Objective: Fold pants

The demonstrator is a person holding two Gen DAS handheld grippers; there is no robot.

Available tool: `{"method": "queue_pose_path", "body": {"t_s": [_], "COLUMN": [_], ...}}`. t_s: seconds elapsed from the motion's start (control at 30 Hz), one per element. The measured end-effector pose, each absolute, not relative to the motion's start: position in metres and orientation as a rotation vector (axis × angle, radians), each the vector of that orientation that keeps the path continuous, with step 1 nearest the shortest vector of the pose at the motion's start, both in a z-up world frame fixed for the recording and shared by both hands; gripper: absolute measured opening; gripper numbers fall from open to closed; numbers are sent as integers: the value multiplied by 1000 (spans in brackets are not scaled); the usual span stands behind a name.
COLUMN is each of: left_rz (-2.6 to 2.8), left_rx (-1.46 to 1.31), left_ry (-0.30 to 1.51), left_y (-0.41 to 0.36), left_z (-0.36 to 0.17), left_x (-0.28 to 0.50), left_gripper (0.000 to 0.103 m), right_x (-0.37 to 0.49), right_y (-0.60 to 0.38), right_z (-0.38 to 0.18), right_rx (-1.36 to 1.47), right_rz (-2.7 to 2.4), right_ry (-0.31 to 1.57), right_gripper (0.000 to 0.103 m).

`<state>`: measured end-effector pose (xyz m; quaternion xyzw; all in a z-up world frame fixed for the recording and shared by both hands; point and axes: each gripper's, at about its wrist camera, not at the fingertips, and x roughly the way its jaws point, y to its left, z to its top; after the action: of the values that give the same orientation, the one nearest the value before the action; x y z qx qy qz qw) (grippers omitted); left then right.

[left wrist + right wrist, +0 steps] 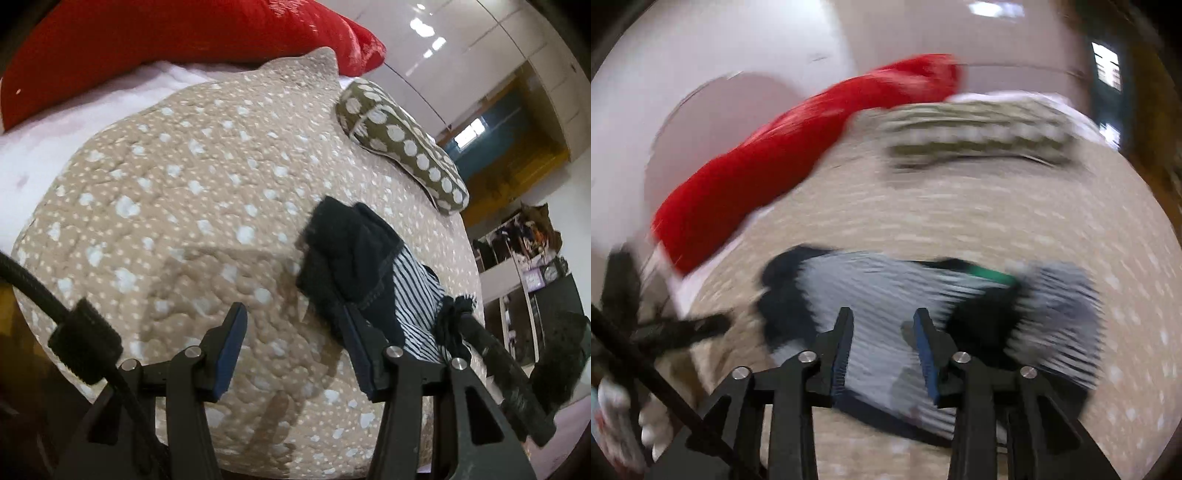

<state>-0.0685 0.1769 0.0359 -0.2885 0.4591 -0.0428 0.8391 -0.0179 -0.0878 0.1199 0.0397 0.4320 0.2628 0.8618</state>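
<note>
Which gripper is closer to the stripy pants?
Right. The right gripper hovers directly over the stripy pants, jaws apart; the left gripper sits beside them.

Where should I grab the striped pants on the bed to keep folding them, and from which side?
Probably take the striped pants by the near dark-trimmed edge, coming down from above on the side facing the right gripper. The pants lie flat on the dotted beige quilt, so that loose edge offers the gripper the easiest pinch. The right wrist view is blurred, so the exact hem line is hard to tell.
</note>
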Motion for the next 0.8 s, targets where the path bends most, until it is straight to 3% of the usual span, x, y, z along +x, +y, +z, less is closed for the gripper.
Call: {"method": "queue_pose_path", "body": {"t_s": [0.23, 0.3, 0.53, 0.8], "left_rz": [-51, -44, -42, -57], "left_rx": [-653, -666, -693, -704], "left_ry": [979, 973, 967, 961], "left_y": [202, 209, 216, 221], "left_z": [27, 27, 20, 17], "left_x": [-76, -79, -76, -76], "left_gripper": [52, 51, 52, 52], "right_x": [-17, -8, -16, -37], "right_y": [-9, -11, -26, 6], "right_z": [79, 73, 95, 90], "right_rx": [-169, -119, 81, -84], "right_rz": [620, 599, 707, 751], "right_ry": [947, 979, 1012, 1039], "right_gripper": [39, 7, 3, 3]}}
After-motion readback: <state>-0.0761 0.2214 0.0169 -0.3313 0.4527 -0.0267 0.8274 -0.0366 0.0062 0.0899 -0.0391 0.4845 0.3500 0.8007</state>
